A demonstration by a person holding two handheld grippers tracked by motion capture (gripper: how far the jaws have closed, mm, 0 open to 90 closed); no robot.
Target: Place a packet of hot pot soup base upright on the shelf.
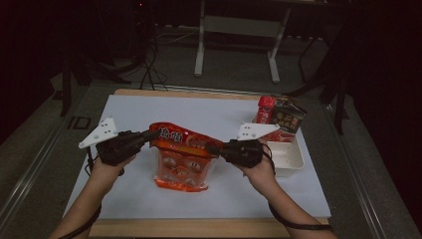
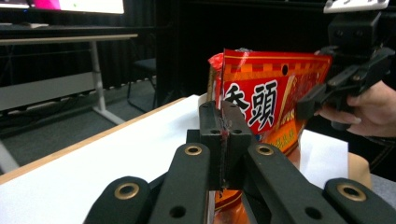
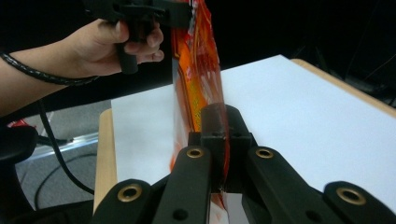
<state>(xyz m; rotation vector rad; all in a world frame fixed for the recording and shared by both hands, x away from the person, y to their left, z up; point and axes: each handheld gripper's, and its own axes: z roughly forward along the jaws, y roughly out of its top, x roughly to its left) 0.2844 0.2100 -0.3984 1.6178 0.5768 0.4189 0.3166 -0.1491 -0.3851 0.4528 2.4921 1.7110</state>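
**Both grippers pinching the orange bag by its top edge**

So in the high view the bag [image 1: 181, 159] sits mid-frame, hanging between the two hands over the white sheet [image 1: 149, 112] that covers the table [image 1: 199, 228]. Its top edge runs from centre-left to centre-right, and the body of the bag droops below with its bottom down by the sheet; I can't tell if it actually touches.

The left gripper [image 1: 149, 135], left of centre, has its jaws pressed together on the bag's upper left corner. The left gripper view backs this up: the black jaws [image 2: 223, 135] are closed tight with the red-orange foil squeezed between them, the big printed characters showing just behind.

The right gripper [image 1: 213, 148], right of centre, pinches the opposite top corner. In its own view the jaws [image 3: 223, 135] are clamped on the bag's thin edge [image 3: 198, 70], which runs up the middle of the frame toward the other hand [image 3: 107, 44] at upper left.

At the right of the high view, a white tray [image 1: 293, 159] sits just behind the right hand, and a red and dark packet [image 1: 281, 117] stands at its far end.
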